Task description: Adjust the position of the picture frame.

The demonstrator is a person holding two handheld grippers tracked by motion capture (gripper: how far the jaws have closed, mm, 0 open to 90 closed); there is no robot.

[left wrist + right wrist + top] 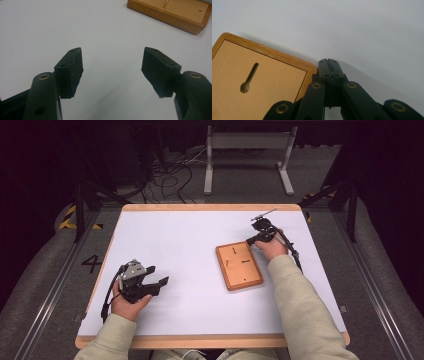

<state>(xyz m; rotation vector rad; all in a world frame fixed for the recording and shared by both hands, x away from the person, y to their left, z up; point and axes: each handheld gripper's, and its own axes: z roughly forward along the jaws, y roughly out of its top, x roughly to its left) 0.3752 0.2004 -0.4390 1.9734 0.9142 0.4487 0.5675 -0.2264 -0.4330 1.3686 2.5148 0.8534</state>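
Observation:
A flat wooden board [239,265] lies right of the middle of the white table [175,235]. A small pale peg [226,260] stands on it, and a dark slot [245,262] shows in its top. My right gripper [249,241] rests at the board's far right corner with its jaws together and nothing between them. In the right gripper view the shut tips [329,62] sit just off the rounded corner of the board [274,82], near a keyhole-shaped slot [249,80]. My left gripper [160,274] sits near the table's front left, open and empty. Its pads [71,71] stand wide apart, pointing toward the board [172,15].
The table has a wooden rim [210,340]. Behind it on the floor stand a grey metal frame [247,150] and a tangle of cables [165,170]. Dark stand legs [82,205] flank the table's far corners.

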